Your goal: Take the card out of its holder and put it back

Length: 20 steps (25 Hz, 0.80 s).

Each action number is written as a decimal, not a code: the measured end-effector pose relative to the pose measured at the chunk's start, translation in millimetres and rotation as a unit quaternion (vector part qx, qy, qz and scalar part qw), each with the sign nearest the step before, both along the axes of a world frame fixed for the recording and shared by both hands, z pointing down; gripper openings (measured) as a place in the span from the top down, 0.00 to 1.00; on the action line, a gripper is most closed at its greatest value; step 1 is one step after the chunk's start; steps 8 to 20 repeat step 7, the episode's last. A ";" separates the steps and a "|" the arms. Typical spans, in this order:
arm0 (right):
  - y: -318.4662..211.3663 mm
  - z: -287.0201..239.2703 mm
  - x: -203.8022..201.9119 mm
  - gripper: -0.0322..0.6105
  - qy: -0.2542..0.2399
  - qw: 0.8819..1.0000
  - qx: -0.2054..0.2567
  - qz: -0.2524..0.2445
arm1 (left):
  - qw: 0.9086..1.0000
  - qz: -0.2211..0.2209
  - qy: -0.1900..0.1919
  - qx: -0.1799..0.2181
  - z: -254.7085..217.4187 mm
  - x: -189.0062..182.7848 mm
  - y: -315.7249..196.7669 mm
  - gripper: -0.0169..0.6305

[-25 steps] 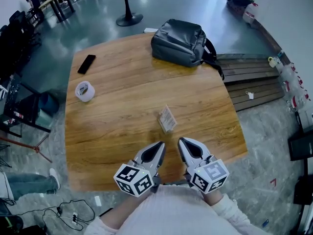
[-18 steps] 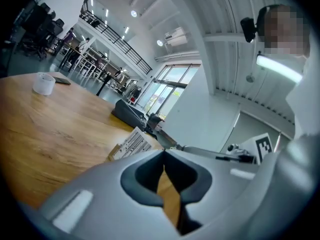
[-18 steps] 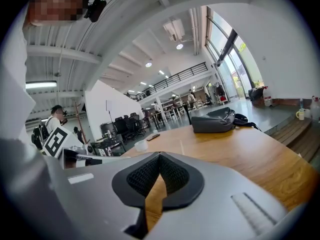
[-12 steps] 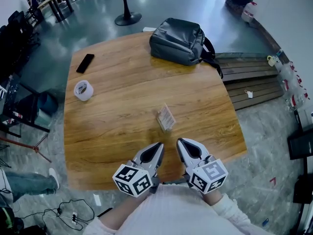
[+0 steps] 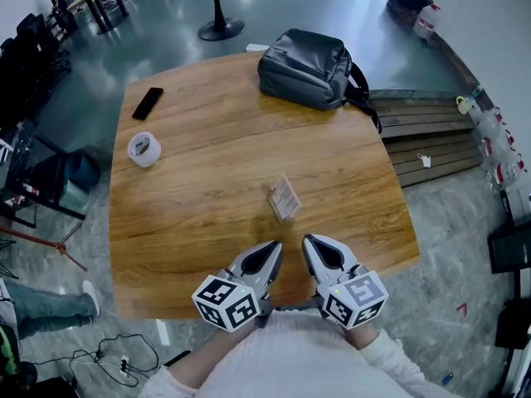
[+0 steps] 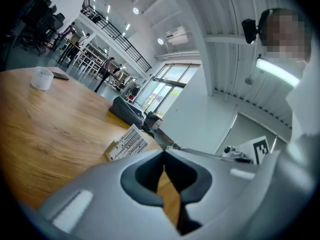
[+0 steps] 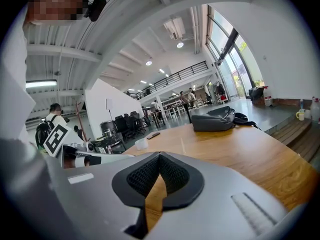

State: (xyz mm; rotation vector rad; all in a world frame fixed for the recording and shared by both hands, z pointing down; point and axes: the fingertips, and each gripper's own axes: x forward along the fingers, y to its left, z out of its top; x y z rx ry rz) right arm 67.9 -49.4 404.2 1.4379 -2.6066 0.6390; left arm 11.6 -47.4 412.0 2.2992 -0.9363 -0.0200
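The card in its clear holder [image 5: 284,197] lies flat on the wooden table [image 5: 207,164], a little beyond both grippers; the left gripper view shows the holder [image 6: 126,143] ahead and to the left of the jaws. My left gripper [image 5: 274,245] hangs near the table's front edge, jaws shut with nothing between them. My right gripper [image 5: 309,240] is beside it, tips together and empty. In the left gripper view the left gripper [image 6: 164,152] meets at its tips. In the right gripper view the right gripper [image 7: 159,155] is likewise shut.
A dark grey backpack [image 5: 309,69] lies at the table's far edge. A roll of tape [image 5: 143,149] and a black phone [image 5: 148,104] sit at the far left. Wooden pallets [image 5: 431,135] lie on the floor to the right. Cables [image 5: 108,355] trail at lower left.
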 end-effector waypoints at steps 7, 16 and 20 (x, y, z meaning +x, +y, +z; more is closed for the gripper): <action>-1.0 -0.2 -1.0 0.96 -0.003 1.000 0.001 -0.001 | 1.000 -0.012 0.007 0.000 -1.9 -5.1 -4.5 0.96; -1.0 -0.2 -1.0 0.96 -0.003 1.000 0.001 -0.001 | 1.000 -0.012 0.007 0.000 -1.9 -5.1 -4.5 0.96; -1.0 -0.2 -1.0 0.96 -0.003 1.000 0.001 -0.001 | 1.000 -0.012 0.007 0.000 -1.9 -5.1 -4.5 0.96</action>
